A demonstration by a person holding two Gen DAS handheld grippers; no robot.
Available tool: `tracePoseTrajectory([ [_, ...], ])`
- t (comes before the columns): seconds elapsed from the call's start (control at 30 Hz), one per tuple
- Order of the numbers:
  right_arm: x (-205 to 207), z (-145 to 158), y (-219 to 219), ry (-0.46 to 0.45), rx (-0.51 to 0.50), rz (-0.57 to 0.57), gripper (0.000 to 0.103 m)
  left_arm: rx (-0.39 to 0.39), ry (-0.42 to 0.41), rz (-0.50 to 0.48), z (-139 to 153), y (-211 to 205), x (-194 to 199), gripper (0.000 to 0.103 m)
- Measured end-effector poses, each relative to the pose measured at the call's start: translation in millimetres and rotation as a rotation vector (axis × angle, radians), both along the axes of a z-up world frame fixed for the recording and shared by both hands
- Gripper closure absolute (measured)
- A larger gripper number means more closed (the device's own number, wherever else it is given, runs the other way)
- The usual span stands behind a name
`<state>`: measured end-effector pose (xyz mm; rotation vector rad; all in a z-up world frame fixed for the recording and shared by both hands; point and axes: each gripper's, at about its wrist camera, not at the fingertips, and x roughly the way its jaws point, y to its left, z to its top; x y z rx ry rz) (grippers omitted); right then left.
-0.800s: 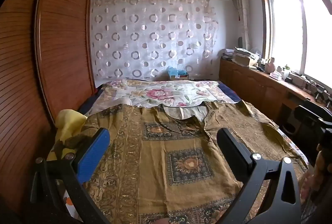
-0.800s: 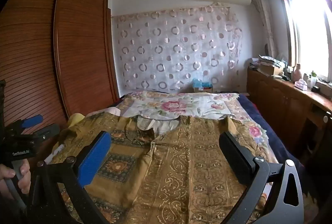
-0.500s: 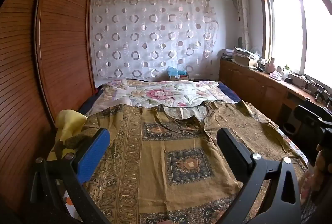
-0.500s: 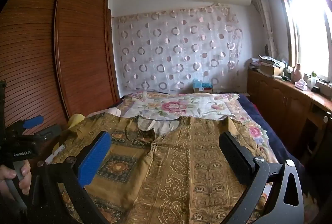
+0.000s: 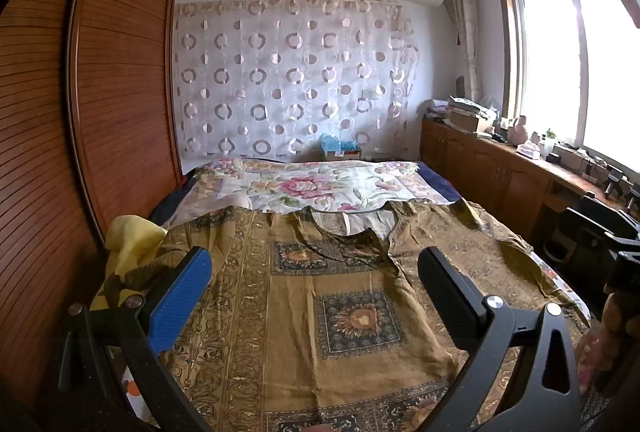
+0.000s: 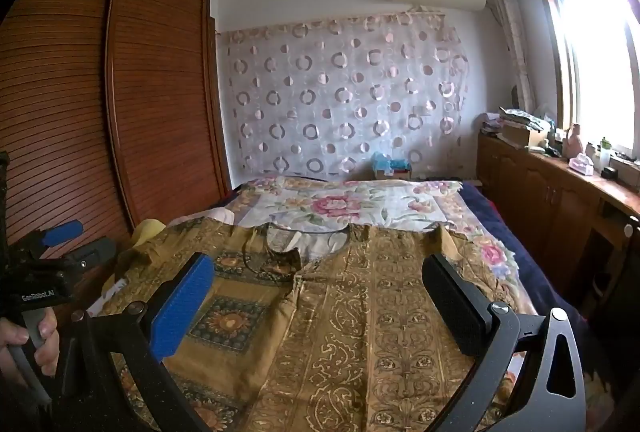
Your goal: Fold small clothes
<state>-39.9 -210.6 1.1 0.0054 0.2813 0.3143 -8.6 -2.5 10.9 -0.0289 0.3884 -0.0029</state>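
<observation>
Fabric in olive-brown with ornate gold patterning, a blouse (image 5: 320, 312) lies spread flat on the bed (image 5: 436, 180), filling the lower centre of both views, neckline toward the floral bedspread (image 5: 304, 188) in mid-frame. A yellow cloth (image 5: 132, 236) sits bunched at its left edge, beside the wooden wardrobe (image 5: 100, 92) at frame left. The left tongs (image 5: 316, 292) hover above the blouse with jaws spread wide, nothing between them. The right tongs (image 6: 320, 296) likewise gape wide over the garment, gripping nothing. In the right view's lower left, a hand (image 6: 28, 344) grips the other tool's handle. A circle-patterned curtain (image 5: 292, 80) covers the far wall; a window (image 5: 580, 64) glows at upper right.
</observation>
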Motion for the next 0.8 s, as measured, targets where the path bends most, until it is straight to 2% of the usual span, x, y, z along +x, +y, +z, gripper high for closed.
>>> tracePoseTrajectory([
  [0.8, 1.2, -0.1, 0.0, 0.0, 0.002, 0.002, 0.0, 0.001, -0.014, 0.0, 5.8, -1.1, -5.8, 0.0],
])
